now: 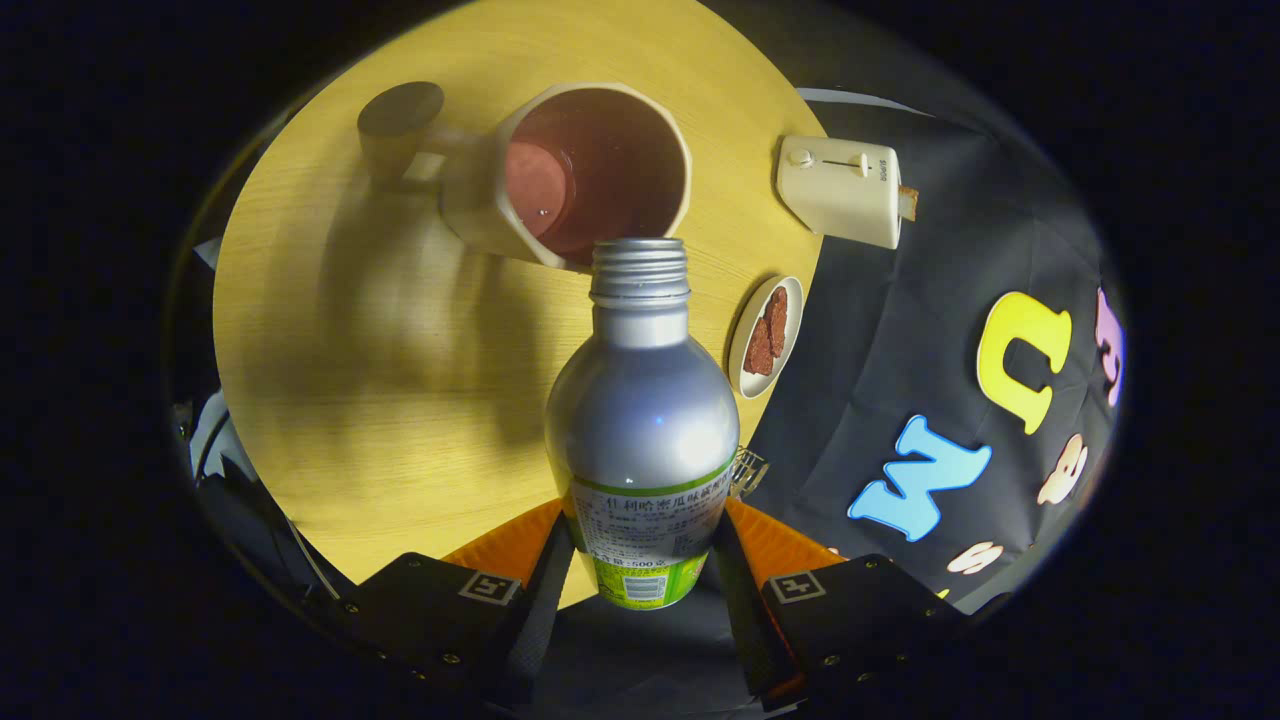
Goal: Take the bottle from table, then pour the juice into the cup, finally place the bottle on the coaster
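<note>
One round bench of pale yellow wood grain carries everything here, and past its far edge hangs the black cloth wall of the booth, which shuts the scene in on that side. The light is uneven: a broad soft shadow lies across the middle of the wood, between the claw and the cup. The claw is clamped on a silver aluminium bottle, one finger pressing each side of its labelled lower body, and the bottle is held tipped forward with its open threaded mouth right at the near rim of a cream cup. The cup stands on the bench just beyond the bottle's neck (its handle points away from the wall side) and holds reddish juice. Beside the cup's handle lies a dark round coaster, flat on the wood and bare. Toward the wall side, a cream toaster sits at the bench's edge with a slice of toast sticking out of it, and nearer the claw a small oval dish of brownish-red pieces rests close by the bottle's shoulder. The bottle's body hides the strip of bench directly ahead of the fingers.
</note>
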Available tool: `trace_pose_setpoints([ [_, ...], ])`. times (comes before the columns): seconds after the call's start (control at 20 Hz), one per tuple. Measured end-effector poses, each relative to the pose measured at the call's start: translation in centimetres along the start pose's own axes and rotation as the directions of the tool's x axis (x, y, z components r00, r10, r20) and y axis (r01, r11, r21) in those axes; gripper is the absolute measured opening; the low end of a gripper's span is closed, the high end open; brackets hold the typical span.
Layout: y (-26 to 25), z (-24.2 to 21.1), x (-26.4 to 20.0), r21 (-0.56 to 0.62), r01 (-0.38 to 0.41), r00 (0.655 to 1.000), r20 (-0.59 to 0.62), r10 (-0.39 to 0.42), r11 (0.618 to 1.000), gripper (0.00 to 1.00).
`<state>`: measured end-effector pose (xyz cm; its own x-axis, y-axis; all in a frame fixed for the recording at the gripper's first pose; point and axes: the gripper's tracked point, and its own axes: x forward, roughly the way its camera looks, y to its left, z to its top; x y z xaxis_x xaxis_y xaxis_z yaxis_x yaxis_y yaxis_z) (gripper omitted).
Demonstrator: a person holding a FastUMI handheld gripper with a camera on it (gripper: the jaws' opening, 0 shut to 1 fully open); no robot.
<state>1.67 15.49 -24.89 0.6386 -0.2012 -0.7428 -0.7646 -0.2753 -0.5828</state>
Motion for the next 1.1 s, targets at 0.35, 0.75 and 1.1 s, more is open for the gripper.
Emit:
trace_pose_setpoints([
  [0.35,1.7,2.0,-0.1,0.310,-0.135,0.979,0.188,0.078,0.941,0.76],
  [0.75,1.4,2.3,1.2,0.588,-0.289,0.933,0.350,0.084,0.756,0.76],
  [1.1,0.9,2.2,2.4,0.703,-0.408,0.877,0.480,0.035,0.582,0.76],
])
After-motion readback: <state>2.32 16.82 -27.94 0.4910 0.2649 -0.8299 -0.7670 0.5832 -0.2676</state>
